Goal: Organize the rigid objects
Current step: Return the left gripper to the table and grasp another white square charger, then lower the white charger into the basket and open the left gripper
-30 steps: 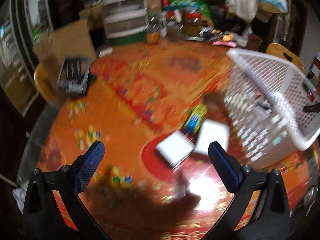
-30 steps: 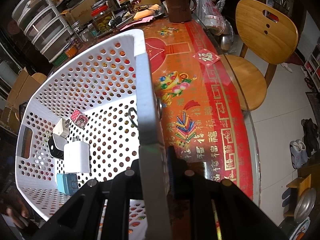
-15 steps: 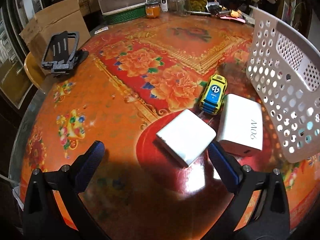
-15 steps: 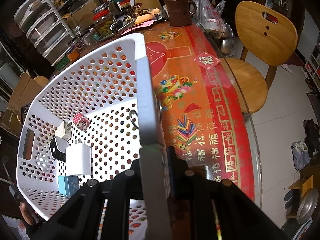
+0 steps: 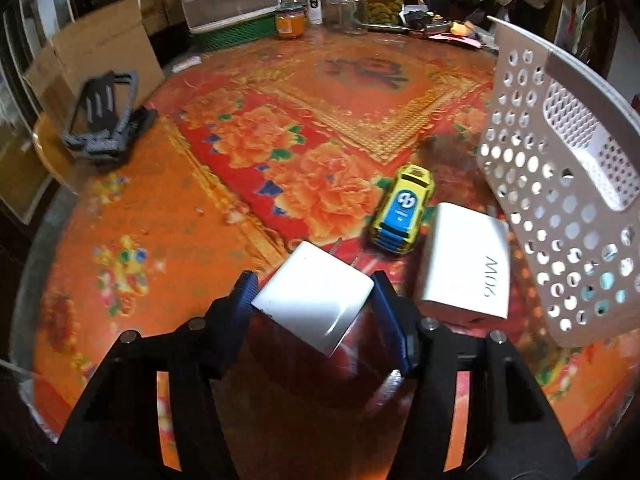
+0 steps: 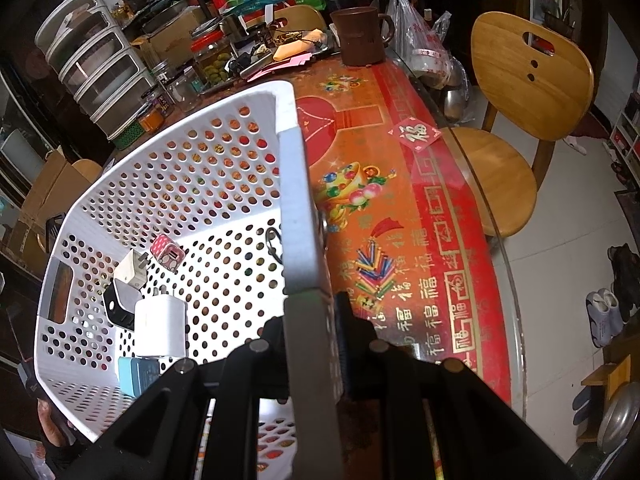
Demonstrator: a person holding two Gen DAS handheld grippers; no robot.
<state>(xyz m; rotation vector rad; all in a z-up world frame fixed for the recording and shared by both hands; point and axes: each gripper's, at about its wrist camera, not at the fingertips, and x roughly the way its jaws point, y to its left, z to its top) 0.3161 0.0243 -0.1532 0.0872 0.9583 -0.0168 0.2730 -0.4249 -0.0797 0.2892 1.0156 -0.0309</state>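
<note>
In the left wrist view, the left gripper point(image 5: 312, 300) sits at lower centre, its blue jaws pressed against both sides of a white charger block point(image 5: 314, 294) on the orange flowered bench point(image 5: 168, 208). To do this well, squeeze squarely on the flat sides, lift straight up, then carry right over the rim of the white perforated basket point(image 5: 560, 208) at the right edge. A yellow toy car point(image 5: 403, 209) and a larger white adapter point(image 5: 466, 267) lie just beside.

In the right wrist view, the right gripper point(image 6: 310, 320) clamps the basket's wall, tilting it. The block's underside and prongs are mostly hidden, and motion blur softens the basket.
</note>
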